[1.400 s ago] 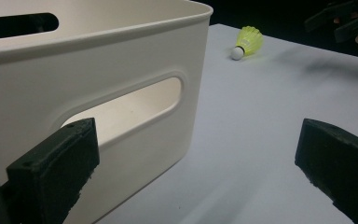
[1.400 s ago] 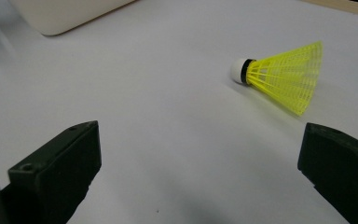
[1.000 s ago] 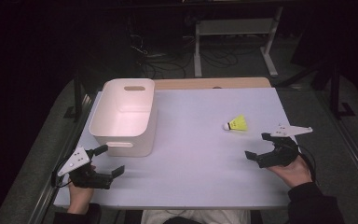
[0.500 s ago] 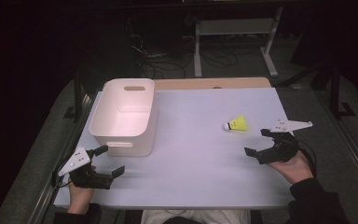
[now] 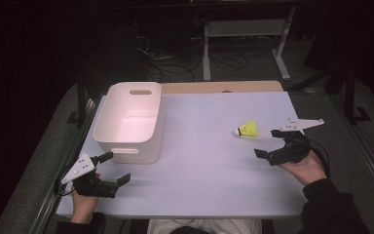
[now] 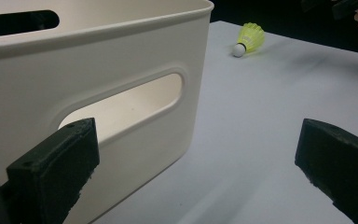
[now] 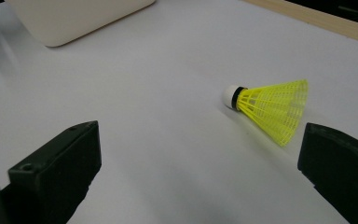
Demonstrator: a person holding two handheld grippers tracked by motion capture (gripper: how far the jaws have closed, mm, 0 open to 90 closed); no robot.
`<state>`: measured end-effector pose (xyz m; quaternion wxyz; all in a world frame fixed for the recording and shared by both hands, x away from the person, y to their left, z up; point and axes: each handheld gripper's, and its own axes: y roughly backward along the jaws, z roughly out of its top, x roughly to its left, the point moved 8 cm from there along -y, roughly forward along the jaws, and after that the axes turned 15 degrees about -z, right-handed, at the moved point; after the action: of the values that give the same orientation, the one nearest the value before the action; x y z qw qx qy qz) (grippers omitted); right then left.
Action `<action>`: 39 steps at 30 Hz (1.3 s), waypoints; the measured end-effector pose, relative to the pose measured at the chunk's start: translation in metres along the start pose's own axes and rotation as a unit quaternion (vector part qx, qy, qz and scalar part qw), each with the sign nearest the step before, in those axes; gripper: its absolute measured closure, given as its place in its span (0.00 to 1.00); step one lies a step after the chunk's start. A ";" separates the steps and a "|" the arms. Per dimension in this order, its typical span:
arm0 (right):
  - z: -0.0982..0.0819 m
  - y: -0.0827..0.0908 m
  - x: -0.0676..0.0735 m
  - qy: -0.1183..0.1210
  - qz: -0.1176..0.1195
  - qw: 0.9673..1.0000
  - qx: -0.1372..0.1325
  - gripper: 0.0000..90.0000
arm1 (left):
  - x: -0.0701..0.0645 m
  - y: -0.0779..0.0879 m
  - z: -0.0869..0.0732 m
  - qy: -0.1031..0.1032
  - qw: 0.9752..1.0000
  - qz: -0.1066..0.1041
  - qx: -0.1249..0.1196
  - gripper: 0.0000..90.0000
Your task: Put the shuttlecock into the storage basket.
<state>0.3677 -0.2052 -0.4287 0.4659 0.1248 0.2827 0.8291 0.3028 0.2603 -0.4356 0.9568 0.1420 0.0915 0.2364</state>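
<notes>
High view: right gripper, jaws open, sits near a yellow shuttlecock lying on the table. Left gripper rests open. A glancing touch could roll the shuttlecock away.

Cut off at the top and left edges of the left gripper view: white storage bin. Barely a corner of it in the right gripper view. Too dark to make out: clutter behind the desk in the high view.

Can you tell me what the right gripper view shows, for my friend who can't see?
A yellow shuttlecock lies on its side on a white table, its white tip pointing left. The right gripper has its two black jaws wide open in front of it, and a white bin sits farther back.
</notes>
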 end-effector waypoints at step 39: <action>0.015 -0.022 -0.016 0.009 0.009 0.999 0.041 0.14 | 0.000 0.000 -0.001 0.001 1.000 0.000 0.004 0.00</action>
<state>0.3988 -0.2045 -0.4290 0.4506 0.1388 0.3200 0.8218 0.3028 0.2602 -0.4366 0.9561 0.1458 0.0933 0.2364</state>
